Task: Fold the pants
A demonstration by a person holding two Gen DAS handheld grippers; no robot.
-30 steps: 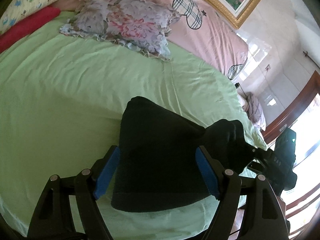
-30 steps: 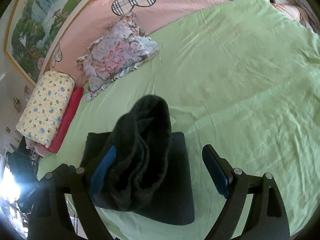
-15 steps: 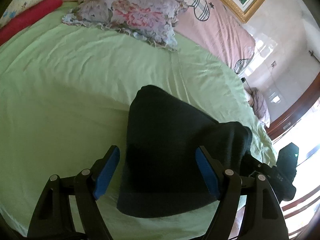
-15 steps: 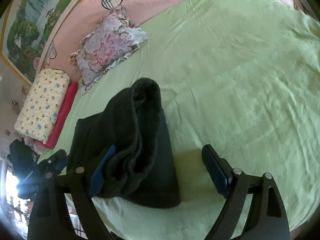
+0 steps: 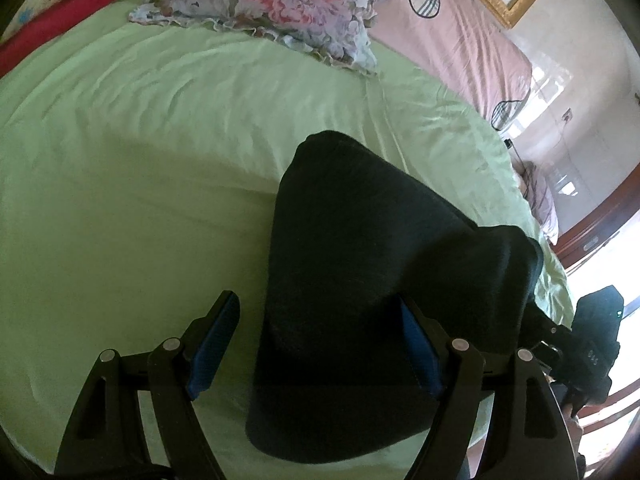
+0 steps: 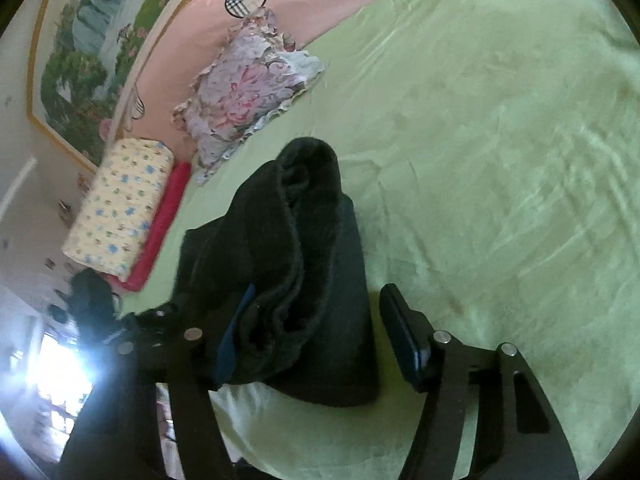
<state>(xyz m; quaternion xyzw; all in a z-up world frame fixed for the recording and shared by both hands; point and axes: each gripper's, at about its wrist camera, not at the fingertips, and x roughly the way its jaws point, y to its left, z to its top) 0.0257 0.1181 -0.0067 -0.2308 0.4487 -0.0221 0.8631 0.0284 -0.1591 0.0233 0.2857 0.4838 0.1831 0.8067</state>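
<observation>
Jaws agape — pants between, unpinched

A home bedroom — green-sheeted bed, floral pillow.

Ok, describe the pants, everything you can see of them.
The pants are black, of thick, fuzzy-looking cloth, folded into a compact bundle lying on the green sheet near the bed's edge. One end bulges up in rolled layers, showing edges and folds. The bundle sits between both grippers' fingers: the left gripper straddles one side, the right gripper the raised end, its jaws just closing around it.
</observation>
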